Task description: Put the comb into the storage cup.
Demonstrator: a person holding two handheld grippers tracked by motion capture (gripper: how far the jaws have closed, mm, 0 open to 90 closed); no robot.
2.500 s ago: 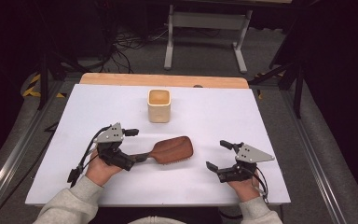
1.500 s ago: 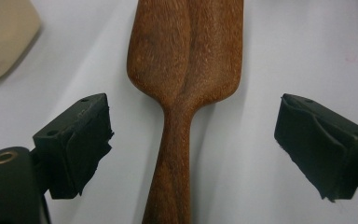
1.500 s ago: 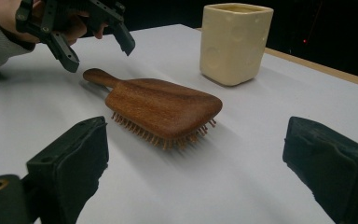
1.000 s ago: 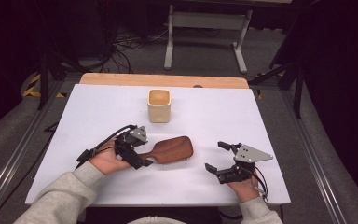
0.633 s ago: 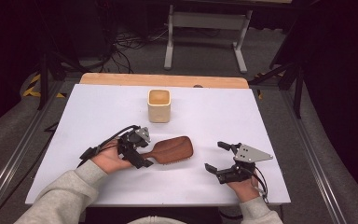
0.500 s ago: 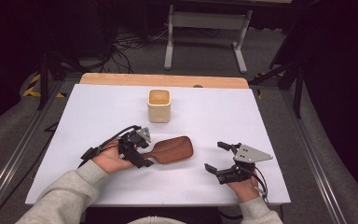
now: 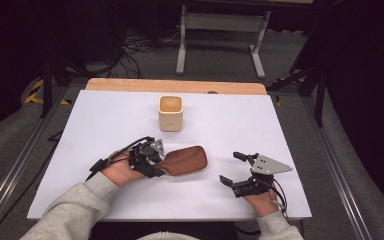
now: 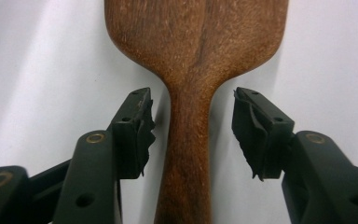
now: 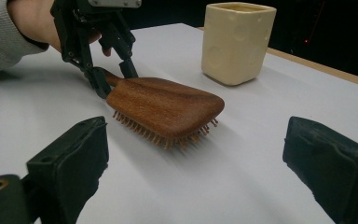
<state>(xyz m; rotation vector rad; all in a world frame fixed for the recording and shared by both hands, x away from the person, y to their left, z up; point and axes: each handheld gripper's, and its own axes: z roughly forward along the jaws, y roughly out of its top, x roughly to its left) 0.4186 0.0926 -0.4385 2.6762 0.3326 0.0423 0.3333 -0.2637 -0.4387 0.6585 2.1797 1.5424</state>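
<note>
White matte table [image 7: 290,125] | oval wooden hairbrush [image 7: 185,160], bristles down | squarish cream cup [image 7: 171,113]

The white counter [image 7: 80,125] has lots of bare room. The far left, the far right and the near middle are all open for a hand to pass. A cream square cup [image 7: 171,113] stands in the far middle, so a hand going there must go around it. The wooden hairbrush [image 7: 182,161] lies bristles down in the near middle, a little to the left. There is a wide open strip between the hairbrush and the cup. The left gripper [image 7: 147,160] sits at the brush handle, with a small gap on each side of it. The right gripper [image 7: 237,170] rests near right, with clear space between it and the brush.
</note>
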